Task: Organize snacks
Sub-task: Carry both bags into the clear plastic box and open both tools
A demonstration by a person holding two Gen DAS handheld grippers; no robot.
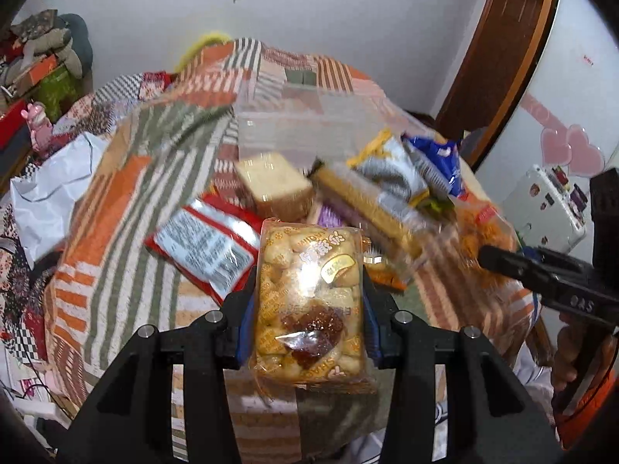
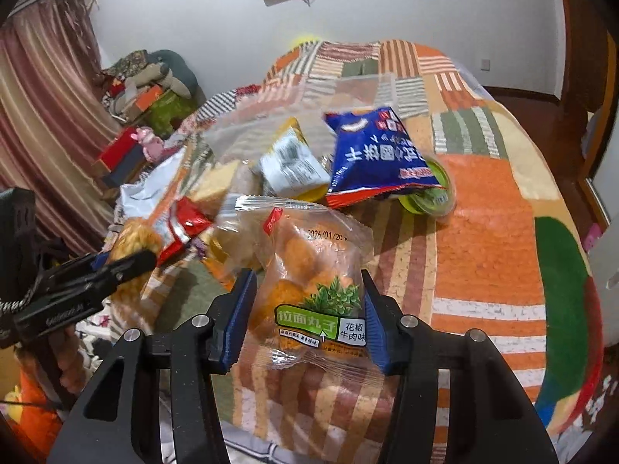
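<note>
Left claw (image 1: 309, 301) clenched on a clear pack of small buns (image 1: 311, 305) with a dark red jam blob printed low on the wrapper; pack held upright between the blue pads, above the near edge of the bed (image 1: 127, 201); right claw (image 2: 307, 309) clenched on a clear bag of orange noodle balls (image 2: 309, 290), green label and herb picture across its lower half, date print near the top; also held above the bed's near side.

Left wrist view only: a clear plastic bin (image 1: 309, 127) on the far side of the snack heap, looks see-through to the quilt; a wrapped sandwich slice (image 1: 274, 185) just near of it; a red-and-silver sachet (image 1: 209, 243) lying flat, left of the bun pack; a long yellow biscuit pack (image 1: 367, 205) tilted across the heap; white fridge with magnets (image 1: 549, 208) far right; the right claw shows here from the side at the right edge, its grip not readable from this angle.

Right wrist view only: a blue chip bag (image 2: 375, 154) upside down, resting partly on a green lidded tub (image 2: 433, 193); a yellow-white packet (image 2: 290, 162) left of the blue bag, touching it or just beside, cannot tell; striped curtain (image 2: 42, 116) far left; a pink toy (image 2: 149, 143) on a red box beside the bed; the left claw seen from the side at left, the bun pack blurred at its tip.

Heap blurred in both views; quilt is orange, green and white patchwork.
</note>
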